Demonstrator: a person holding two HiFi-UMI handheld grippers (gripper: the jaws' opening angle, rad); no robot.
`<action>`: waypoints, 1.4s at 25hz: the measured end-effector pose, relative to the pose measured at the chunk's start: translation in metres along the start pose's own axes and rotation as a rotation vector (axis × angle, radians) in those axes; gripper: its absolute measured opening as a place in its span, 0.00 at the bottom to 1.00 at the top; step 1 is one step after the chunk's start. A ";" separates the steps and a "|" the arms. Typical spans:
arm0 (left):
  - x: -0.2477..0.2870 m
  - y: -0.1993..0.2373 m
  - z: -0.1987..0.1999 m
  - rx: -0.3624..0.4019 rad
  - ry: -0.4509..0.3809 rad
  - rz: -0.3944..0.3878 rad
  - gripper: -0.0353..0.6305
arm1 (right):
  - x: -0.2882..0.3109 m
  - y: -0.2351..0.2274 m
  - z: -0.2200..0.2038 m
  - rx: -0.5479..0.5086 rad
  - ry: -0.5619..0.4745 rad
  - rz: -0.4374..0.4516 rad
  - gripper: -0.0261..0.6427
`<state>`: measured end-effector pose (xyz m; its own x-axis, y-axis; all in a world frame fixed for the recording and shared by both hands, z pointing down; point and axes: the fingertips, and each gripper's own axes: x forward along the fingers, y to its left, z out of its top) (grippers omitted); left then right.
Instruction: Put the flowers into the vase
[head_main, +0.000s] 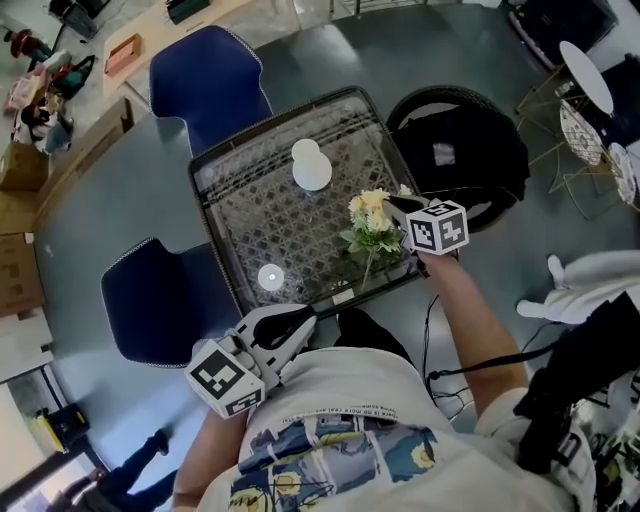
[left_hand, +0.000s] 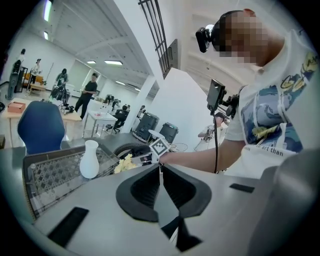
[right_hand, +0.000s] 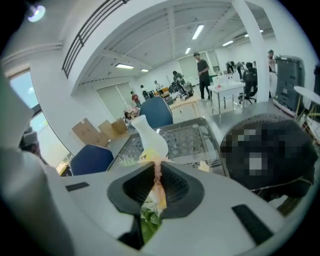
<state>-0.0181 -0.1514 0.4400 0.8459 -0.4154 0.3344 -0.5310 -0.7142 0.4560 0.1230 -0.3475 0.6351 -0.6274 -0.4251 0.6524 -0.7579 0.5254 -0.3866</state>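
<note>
Right gripper (right_hand: 156, 172) is clamped on the bunch of cream-yellow, green-leaved flowers (head_main: 368, 222). In its own view the jaws are pinched together with petals and leaves squeezed between them, so the grip sits up near the heads, not low on the stem. In the head view we see the bunch over the near right part of the glass-topped, dark-framed lattice counter (head_main: 208, 215), with the thin stem trailing toward the near edge. We can't tell if the stem end touches the glass. That leaves the stem free, which is what we need for threading it in. The white narrow-necked vase (head_main: 311, 168) stands upright toward the far middle of the counter, well apart from the flowers, with nothing sticking out of it. We read this as pick done, insert not yet done. Left gripper (left_hand: 161, 172) is closed with nothing between its jaws, parked by the torso off the near left edge, out of the way. Our take: with a narrow neck and a floppy stem, the stem tip has to line up over the mouth before lowering. The vase looks light and could tip if nudged, and the left gripper is free to steady it. Two blue chairs (head_main: 205, 85) beside the counter are not in play.
</note>
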 end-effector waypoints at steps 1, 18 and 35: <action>-0.001 -0.001 0.000 0.005 -0.003 -0.003 0.07 | -0.008 0.004 0.013 -0.028 -0.022 -0.009 0.10; -0.053 -0.003 0.005 0.033 -0.070 0.052 0.07 | -0.112 0.099 0.225 -0.369 -0.402 -0.061 0.10; -0.083 0.014 0.011 -0.008 -0.130 0.179 0.07 | -0.085 0.159 0.324 -0.572 -0.590 -0.039 0.10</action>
<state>-0.0953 -0.1337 0.4095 0.7371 -0.6048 0.3015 -0.6732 -0.6180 0.4060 -0.0023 -0.4667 0.3068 -0.7142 -0.6843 0.1469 -0.6729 0.7291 0.1248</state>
